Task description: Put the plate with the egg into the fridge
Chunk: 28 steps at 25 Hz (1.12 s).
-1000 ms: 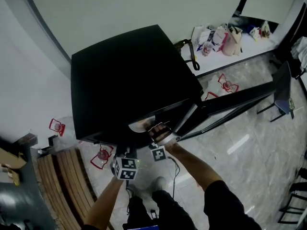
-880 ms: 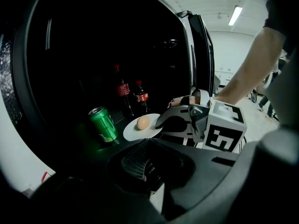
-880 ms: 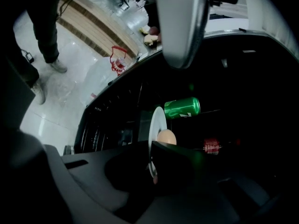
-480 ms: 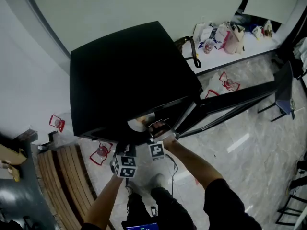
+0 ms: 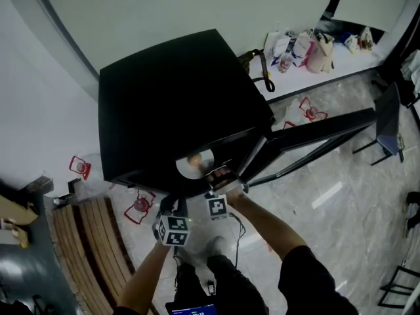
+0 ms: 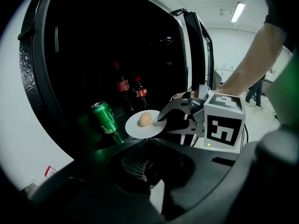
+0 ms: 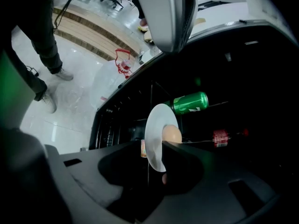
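Now my right gripper's (image 7: 157,158) jaws have just been opening and stand slack around the plate's (image 7: 156,125) rim. The plate and egg (image 7: 171,135) sit just inside the fridge (image 5: 170,104) front, beside a can (image 7: 189,101). If I back out crooked, I could snag the rim and roll the egg off. My left gripper (image 6: 145,144), outside the fridge, is closed on nothing.
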{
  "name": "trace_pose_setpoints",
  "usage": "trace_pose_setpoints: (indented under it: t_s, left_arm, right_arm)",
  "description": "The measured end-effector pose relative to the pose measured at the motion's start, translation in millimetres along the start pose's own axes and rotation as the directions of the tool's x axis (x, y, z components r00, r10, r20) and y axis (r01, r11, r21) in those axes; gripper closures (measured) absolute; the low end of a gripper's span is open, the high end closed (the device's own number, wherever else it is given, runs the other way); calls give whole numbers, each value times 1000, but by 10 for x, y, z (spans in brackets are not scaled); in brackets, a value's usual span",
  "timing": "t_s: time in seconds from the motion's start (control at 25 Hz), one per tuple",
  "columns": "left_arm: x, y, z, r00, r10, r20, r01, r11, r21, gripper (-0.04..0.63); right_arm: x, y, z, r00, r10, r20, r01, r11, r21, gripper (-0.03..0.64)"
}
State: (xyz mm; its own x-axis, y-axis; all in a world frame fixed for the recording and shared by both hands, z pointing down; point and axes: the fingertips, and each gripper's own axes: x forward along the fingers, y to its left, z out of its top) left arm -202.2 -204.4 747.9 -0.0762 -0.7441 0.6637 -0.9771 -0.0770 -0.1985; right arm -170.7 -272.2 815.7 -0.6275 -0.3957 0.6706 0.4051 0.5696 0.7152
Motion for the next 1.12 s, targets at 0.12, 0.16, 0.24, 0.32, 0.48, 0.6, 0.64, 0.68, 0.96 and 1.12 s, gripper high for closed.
trace_pose_setpoints:
  t_s: [0.12,0.16,0.24,0.32,0.48,0.6,0.64,0.68,0.96,1.12]
  left_arm:
    - [-47,-6,19,1000,7,12,-6,1000,-8,588]
    - [-64,-23,40,1000,6,16,-6,1000,-8,588]
    - [-106,-79,95,1000,2,27,-2,1000,0,588]
    - [-175,-148,182,999,-6,43,6,1000,10,588]
    - [-426,-295,441,993,-30,113,26,999,39,588]
    - [-642,-430,648,982,-60,178,52,998,47,588]
    - [-708,-477,724,977,-72,202,62,997,53,588]
    - [-773,-522,794,971,-84,225,72,996,59,588]
    - [-1231,-845,1292,913,-179,367,159,984,86,588]
    - [-1448,-1131,1615,874,-234,426,205,972,112,588]
  right_arm:
    - [-170,47,-64,1000,-5,-16,6,999,50,480]
    - [-234,57,-107,999,-11,-31,14,997,71,480]
    - [-385,64,-201,997,-39,-66,46,994,104,480]
    - [-585,-3,-266,990,-106,-97,119,984,131,487]
    - [-1101,-254,-305,946,-296,-129,318,923,218,597]
    - [-1490,-336,-295,926,-346,-149,376,872,312,607]
    - [-1621,-390,-299,917,-367,-159,400,843,360,607]
    - [-1753,-445,-305,907,-384,-173,421,810,409,607]
    - [-2736,-788,-261,855,-464,-232,484,552,679,607]
    - [-3275,-871,-367,838,-500,-218,470,460,753,609]
